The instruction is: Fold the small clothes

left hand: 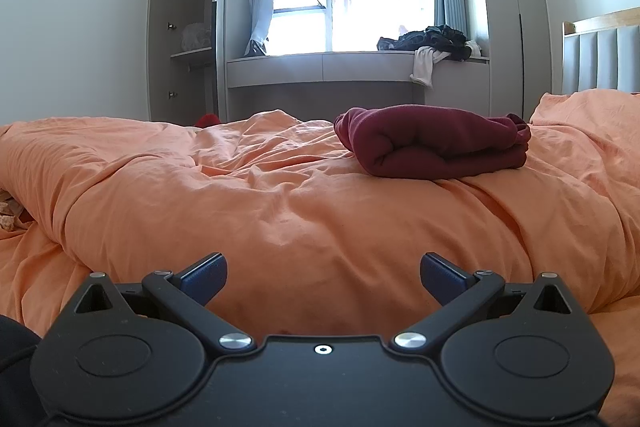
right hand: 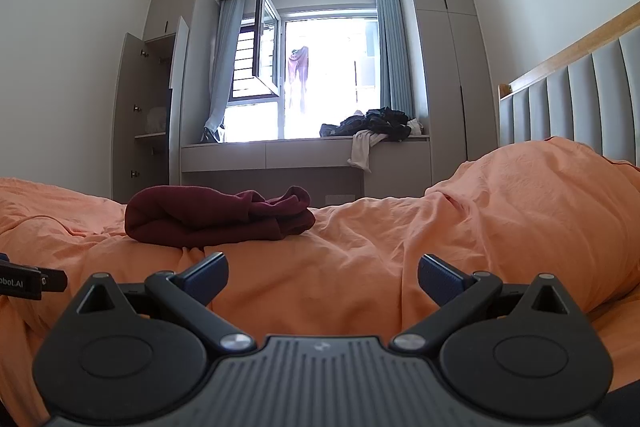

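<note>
A dark red garment (left hand: 432, 143) lies folded in a thick bundle on the orange duvet (left hand: 280, 211), ahead and to the right in the left wrist view. In the right wrist view the same garment (right hand: 216, 217) lies ahead and to the left on the duvet (right hand: 360, 267). My left gripper (left hand: 323, 277) is open and empty, low over the near part of the bed, well short of the garment. My right gripper (right hand: 323, 277) is open and empty too, also short of the garment. The left gripper's side (right hand: 24, 281) shows at the left edge of the right wrist view.
A window bench (left hand: 320, 65) behind the bed carries a pile of dark and white clothes (left hand: 432, 43). An open wardrobe (left hand: 184, 35) stands at the left. A padded headboard (right hand: 568, 107) and a raised hump of duvet (right hand: 540, 195) are at the right.
</note>
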`<state>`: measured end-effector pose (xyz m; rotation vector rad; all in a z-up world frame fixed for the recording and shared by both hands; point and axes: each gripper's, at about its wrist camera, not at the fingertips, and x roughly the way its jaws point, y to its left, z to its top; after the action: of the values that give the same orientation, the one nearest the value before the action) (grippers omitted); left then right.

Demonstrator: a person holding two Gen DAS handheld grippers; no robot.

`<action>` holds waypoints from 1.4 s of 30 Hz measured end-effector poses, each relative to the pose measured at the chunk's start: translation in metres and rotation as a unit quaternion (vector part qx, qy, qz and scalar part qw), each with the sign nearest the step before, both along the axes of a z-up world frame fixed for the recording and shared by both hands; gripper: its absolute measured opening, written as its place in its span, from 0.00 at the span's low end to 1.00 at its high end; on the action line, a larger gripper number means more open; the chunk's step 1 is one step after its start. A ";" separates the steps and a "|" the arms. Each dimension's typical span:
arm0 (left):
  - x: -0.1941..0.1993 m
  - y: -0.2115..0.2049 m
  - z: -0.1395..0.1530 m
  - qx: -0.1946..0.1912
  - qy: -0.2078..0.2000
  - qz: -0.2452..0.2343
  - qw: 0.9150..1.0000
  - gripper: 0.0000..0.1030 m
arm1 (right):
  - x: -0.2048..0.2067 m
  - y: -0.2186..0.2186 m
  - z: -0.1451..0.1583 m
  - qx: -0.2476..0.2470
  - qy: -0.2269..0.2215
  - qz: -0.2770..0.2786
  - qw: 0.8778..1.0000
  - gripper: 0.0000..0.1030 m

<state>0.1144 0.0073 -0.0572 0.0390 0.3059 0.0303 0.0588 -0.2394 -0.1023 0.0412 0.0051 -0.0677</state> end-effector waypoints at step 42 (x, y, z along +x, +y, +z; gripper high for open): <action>-0.001 0.001 -0.001 0.002 0.001 0.001 1.000 1.00 | 0.000 -0.001 -0.002 -0.007 0.004 0.000 1.000 1.00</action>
<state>0.1138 0.0085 -0.0580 0.0419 0.3079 0.0335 0.0590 -0.2404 -0.1039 0.0271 0.0132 -0.0674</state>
